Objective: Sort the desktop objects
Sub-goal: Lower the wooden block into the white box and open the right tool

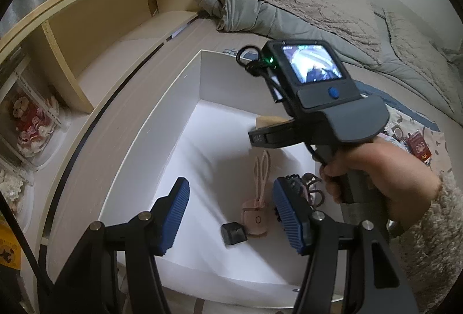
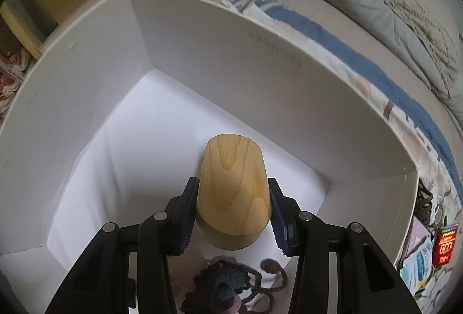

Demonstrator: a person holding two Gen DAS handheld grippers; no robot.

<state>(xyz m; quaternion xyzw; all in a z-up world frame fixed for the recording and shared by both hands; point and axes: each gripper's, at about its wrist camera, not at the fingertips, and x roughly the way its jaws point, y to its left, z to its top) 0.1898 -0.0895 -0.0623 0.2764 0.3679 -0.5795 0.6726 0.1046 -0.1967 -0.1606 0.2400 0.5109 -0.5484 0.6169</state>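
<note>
The wooden block (image 2: 233,186), pale with clear grain and a rounded far end, hangs over the inside of the white box (image 2: 202,53), clamped at its flanks by the right hand-held gripper (image 2: 233,210). It looks solid, stiff and smooth, probably of moderate weight, so the ribbed pads on its two sides seem the sound place to hold; the curved top would likely slip. Below it on the box floor lies a crocheted yarn piece (image 2: 231,285), soft and limp. The left hand-held gripper (image 1: 231,212) hovers above the same box with jaws apart and nothing between them, over a pink bunny-eared gadget (image 1: 257,215) and a small black cube (image 1: 233,233). A red packet (image 2: 445,244) beside the box carries print too small to read.
</note>
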